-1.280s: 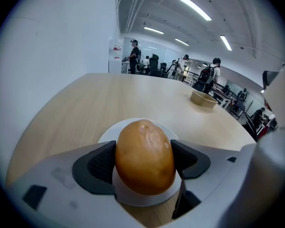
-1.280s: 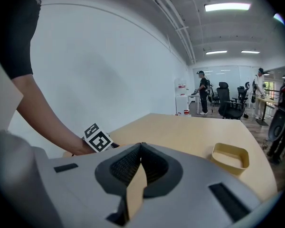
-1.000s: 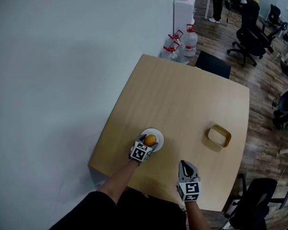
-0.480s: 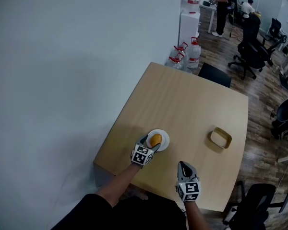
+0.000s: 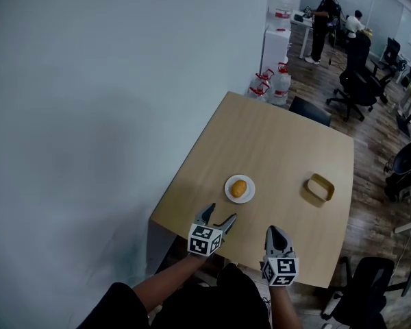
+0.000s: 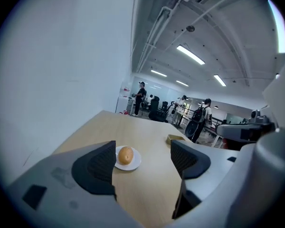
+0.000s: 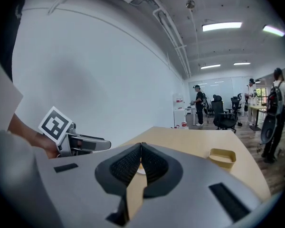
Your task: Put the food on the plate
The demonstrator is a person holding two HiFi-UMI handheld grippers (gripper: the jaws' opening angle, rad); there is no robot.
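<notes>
The food (image 5: 238,188) is lying on the plate (image 5: 248,197), left of centre on the table (image 5: 274,142). The left gripper (image 5: 220,212) is hovering over the near edge, apart from the plate, its jaws spread wide and empty. The right gripper (image 5: 274,231) is hanging beside it, jaws pressed together on nothing. A tray (image 5: 320,187) is sitting right of the plate

Right gripper (image 7: 141,148): we see its 2 dark padded jaws pressed together.
Left gripper (image 7: 97,144): we see it at left, marker cube raised.
Tan rectangular tray (image 7: 223,157): rests on light wooden table (image 7: 190,139), at right.
</notes>
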